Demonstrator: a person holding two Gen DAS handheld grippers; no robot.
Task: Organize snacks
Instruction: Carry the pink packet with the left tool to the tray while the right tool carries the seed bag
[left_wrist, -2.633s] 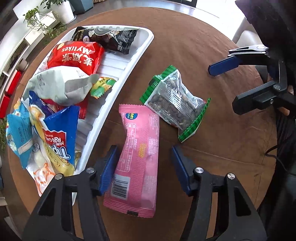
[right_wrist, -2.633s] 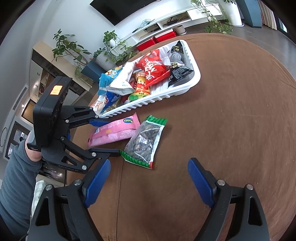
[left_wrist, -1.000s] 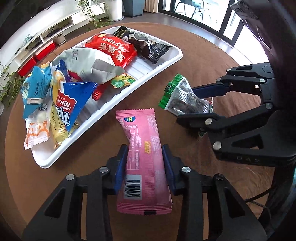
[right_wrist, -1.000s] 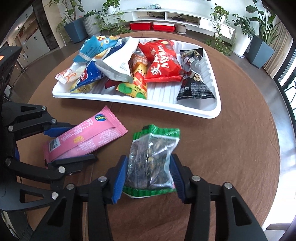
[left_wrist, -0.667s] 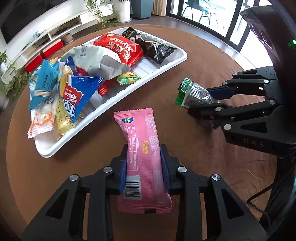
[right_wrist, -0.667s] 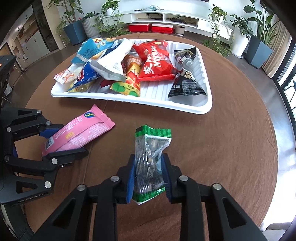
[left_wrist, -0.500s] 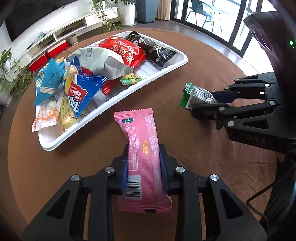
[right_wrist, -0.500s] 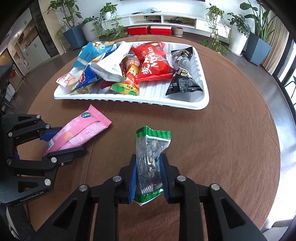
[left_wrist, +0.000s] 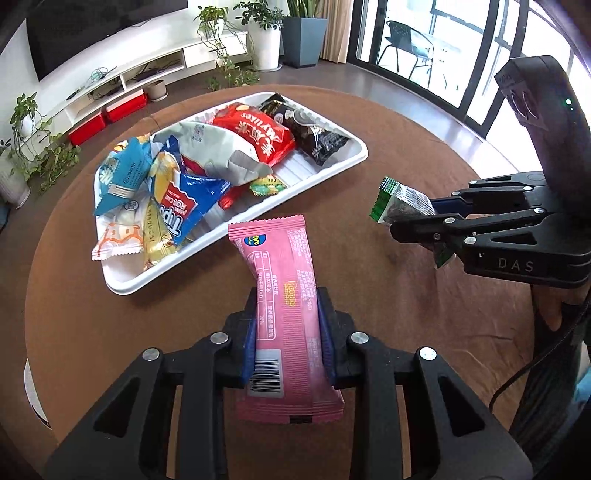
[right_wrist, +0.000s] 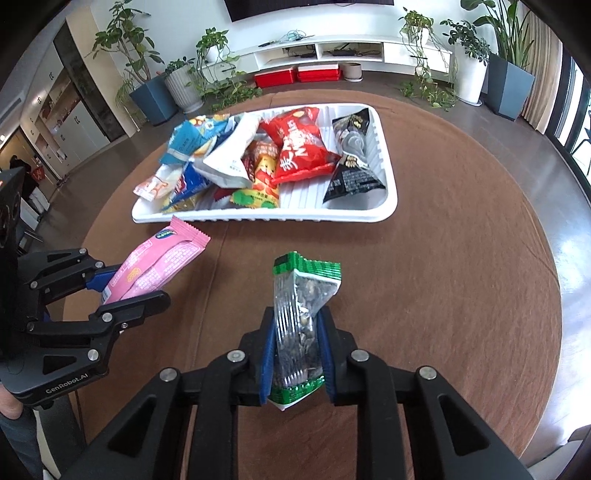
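The pink snack packet is clamped across its width between the blue pads of the left tongs, its long axis running along the fingers and its crimped top edge pointing toward the white tray. The green-edged clear bag of seeds is pinched in the same way by the right tongs, green top seam foremost, toward the tray. Both packs are held clear of the brown desk.

A second ago each pack was only bracketed by half-open tongs and lay on the desk; since then both pairs have been closed onto their packs and raised, and more of the room has come into sight.

The tray is seen on the far part of the round desk, piled with packets, among them a red bag and a black one. Behind it a white low cabinet, potted plants and dark flooring are visible.
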